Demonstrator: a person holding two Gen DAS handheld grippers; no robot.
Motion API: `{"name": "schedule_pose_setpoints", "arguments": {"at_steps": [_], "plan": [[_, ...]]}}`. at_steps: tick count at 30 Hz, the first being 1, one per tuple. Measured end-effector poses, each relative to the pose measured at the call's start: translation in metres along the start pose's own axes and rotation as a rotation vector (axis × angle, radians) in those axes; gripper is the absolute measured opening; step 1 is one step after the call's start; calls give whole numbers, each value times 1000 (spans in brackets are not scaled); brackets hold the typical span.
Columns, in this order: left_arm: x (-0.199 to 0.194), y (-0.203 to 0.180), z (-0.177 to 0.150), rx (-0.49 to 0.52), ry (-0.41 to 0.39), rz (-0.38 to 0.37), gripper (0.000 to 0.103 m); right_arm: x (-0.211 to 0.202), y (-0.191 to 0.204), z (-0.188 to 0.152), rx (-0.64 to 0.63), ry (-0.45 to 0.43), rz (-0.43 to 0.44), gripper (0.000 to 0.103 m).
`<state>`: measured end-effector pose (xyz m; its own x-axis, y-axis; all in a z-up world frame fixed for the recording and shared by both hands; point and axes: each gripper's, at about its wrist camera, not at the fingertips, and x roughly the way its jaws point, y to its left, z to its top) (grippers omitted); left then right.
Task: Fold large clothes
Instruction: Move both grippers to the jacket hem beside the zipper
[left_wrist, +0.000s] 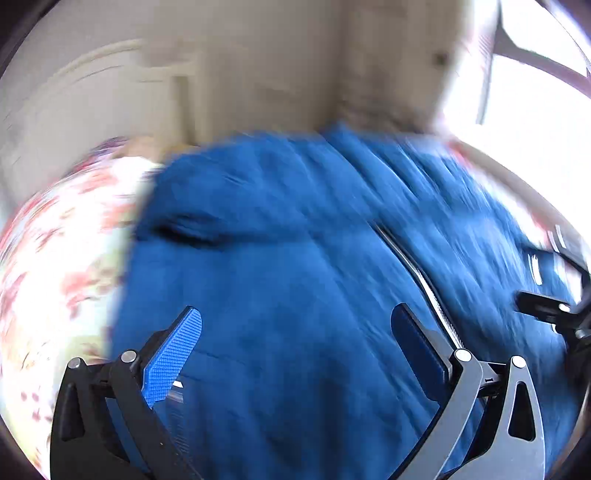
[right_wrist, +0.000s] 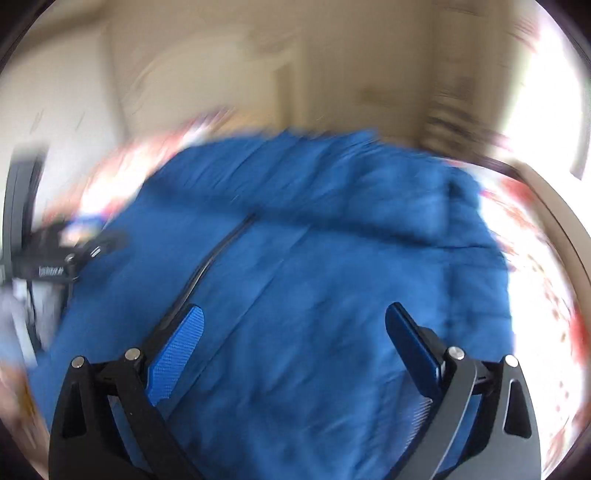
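Each claw, the left claw (left_wrist: 295, 350) and the right claw (right_wrist: 293, 347), hangs spread and empty above the large blue zip-front fleece garment (left_wrist: 295, 258), likely poised to pick fold points. The garment lies flat across a floral-printed bed cover (left_wrist: 55, 258). Beyond stand blurred cream walls (left_wrist: 258, 74) and a bright window (left_wrist: 535, 129).

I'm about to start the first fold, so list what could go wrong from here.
1. Both the left gripper and right gripper are open above the blue jacket, holding nothing; a shallow pinch may slip off.
2. The zipper runs between the fingers' paths; a finger could snag on it.
3. The jacket lies wrinkled on the floral sheet, so a pinch might also catch the sheet.
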<state>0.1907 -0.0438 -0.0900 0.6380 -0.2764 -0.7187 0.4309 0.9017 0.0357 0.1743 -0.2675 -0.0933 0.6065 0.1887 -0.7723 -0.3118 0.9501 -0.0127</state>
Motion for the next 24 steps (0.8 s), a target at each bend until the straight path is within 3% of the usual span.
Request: {"name": "schedule_pose_setpoints", "arguments": {"at_steps": [1,4,9,11,12,15,18,21,24], "plan": [[16,-14,-6,70,93,31,99,12,8,0,-31,68,-30,100],[20,-9,-5,39,123,29,99,15,8,4,-9,77,-46,100],[-6,17,-16,-97,65,52,99,-9,-15,-10,90,13,-98,100],[-24,31,-29,-142,37,126,99,-19,-28,-27,128,18,-174,100],[-29,36,-34,-151,41,164,99,-20,-36,-37,138,39,-208,100],[-34,56,-47,-200,102,207,99,-26,-56,-58,215,37,-130,100],[-46,67,-56,-242,93,236,98,-41,-45,-59,196,8,-196,100],[-78,40,-62,-179,-13,122,98,-62,-18,-61,152,-76,-67,100],[-85,-2,-70,-49,-16,38,98,-64,21,-68,-1,-56,-13,100]]}}
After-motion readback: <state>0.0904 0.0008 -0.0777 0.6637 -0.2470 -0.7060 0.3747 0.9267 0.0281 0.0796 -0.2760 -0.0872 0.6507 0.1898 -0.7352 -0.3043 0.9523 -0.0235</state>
